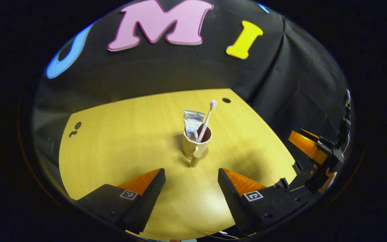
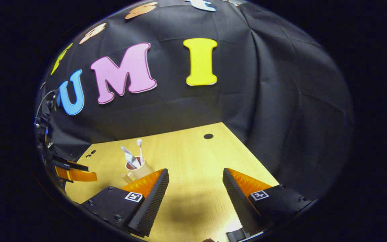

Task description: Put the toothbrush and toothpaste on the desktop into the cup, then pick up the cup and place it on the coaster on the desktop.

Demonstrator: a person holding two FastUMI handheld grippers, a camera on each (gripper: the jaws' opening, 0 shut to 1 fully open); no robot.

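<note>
We see the tan cup (image 1: 196,143) upright at the middle of the yellow desk (image 1: 119,144). The toothpaste (image 1: 192,123) stands in it at 11 o'clock and the toothbrush (image 1: 207,120) leans toward 1 o'clock, head up. Under the cup sits what may be the coaster (image 1: 197,156); its shape is hard to read. Our left gripper (image 1: 191,183) hangs at 6 o'clock of the cup, fingers wide, holding nothing. Our right gripper (image 2: 196,184) is likewise wide and empty, with the cup at its 10 o'clock.

A tan cup (image 1: 196,143) stands upright mid-table on a round coaster (image 1: 203,155). Inside it, a white toothbrush (image 1: 208,118) leans right, and a toothpaste (image 1: 192,123) tube stands to its left.
</note>
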